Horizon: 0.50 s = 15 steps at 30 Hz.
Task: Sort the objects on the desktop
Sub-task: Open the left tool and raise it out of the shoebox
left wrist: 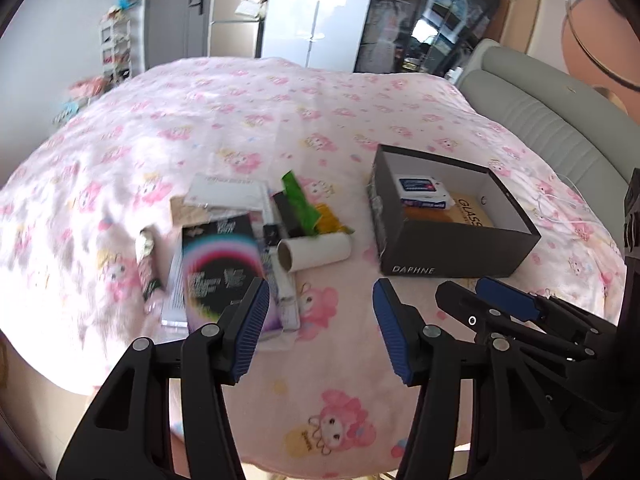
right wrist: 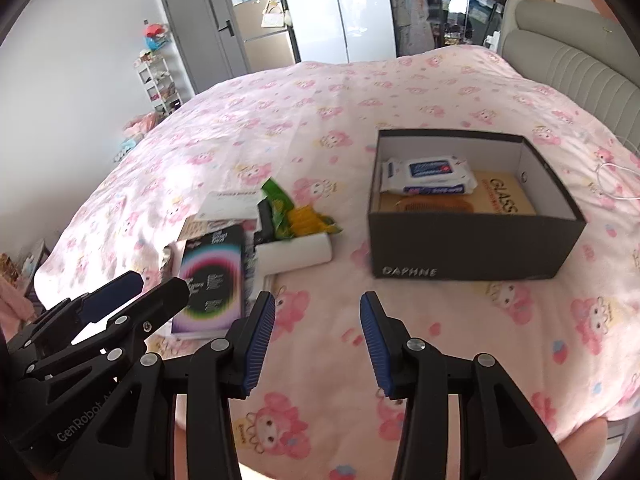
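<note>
A: What could go wrong from here?

B: The pile [left wrist: 248, 236] left of centre is stacked loosely. The cardboard roll [left wrist: 316, 252] lies on its side touching the other items, so a nudge could send it rolling across the soft bedspread [left wrist: 320, 100]. The dark booklet [left wrist: 220, 272] is flat and overlaps the things under it, so pinching it may drag a neighbour along or slip off.

A: And the box?

B: The black box [right wrist: 472, 248] sits right of centre, well apart from the pile, already holding a wipes pack [right wrist: 428, 174] and a flat card [right wrist: 504, 196]. On bedding it could tip if a rim is pressed.

A: How are the tongs held?

B: The left gripper [left wrist: 320, 328] hovers low at the bottom of the frame, jaws spread wide and empty, near the booklet's edge. The right gripper [right wrist: 318, 338] hangs beside it, also spread and holding nothing, aimed between pile and box.
</note>
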Motion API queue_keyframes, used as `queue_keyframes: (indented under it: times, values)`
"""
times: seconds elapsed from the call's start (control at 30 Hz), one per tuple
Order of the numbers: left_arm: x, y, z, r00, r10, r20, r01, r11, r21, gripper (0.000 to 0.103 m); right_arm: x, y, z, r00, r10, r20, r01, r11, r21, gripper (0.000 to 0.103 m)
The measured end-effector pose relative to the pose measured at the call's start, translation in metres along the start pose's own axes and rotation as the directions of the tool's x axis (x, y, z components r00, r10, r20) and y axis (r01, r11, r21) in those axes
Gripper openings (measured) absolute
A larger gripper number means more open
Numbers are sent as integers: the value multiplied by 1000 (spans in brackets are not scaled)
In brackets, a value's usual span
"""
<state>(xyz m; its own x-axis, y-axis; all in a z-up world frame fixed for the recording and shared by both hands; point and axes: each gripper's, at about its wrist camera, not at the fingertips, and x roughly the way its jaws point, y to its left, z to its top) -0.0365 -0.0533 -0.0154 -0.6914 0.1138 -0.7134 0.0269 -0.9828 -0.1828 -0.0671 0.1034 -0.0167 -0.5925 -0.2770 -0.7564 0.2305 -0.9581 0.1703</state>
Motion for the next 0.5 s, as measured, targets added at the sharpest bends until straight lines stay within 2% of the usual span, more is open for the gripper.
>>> queue_keyframes:
  times: [0.23,0.5]
  values:
    - [0,13,-12,1000,8,3,-8,1000,-12,55,8,10,-11,1000,17,-10,-17,1000,-9,40]
    - [8,37,-20,1000,-2,-3,2,999,-38,53,35,25,-20,996,55,-70,-56,998,-17,40]
